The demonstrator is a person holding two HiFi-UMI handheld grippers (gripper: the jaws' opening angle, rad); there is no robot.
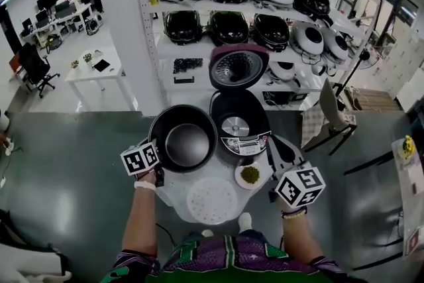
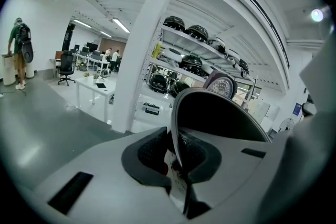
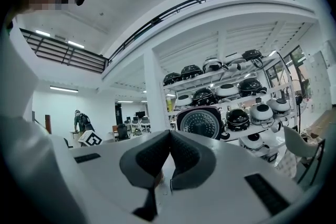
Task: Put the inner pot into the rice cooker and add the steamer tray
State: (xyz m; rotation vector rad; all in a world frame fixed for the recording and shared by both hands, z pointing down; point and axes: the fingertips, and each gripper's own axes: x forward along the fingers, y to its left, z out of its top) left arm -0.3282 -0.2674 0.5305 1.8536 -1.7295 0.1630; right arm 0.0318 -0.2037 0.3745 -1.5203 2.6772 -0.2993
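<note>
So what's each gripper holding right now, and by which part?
The left gripper grips the round black metal inner pot by its thin rim. The right gripper is shut on nothing.

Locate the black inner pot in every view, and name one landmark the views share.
Head view: the black round inner pot is just left of centre.
Left gripper view: centre-right, its rim clamped in the jaws of the left gripper.
Right gripper view: not in it.
Shared landmark: the raised round cooker lid, in front of the shelves.
</note>
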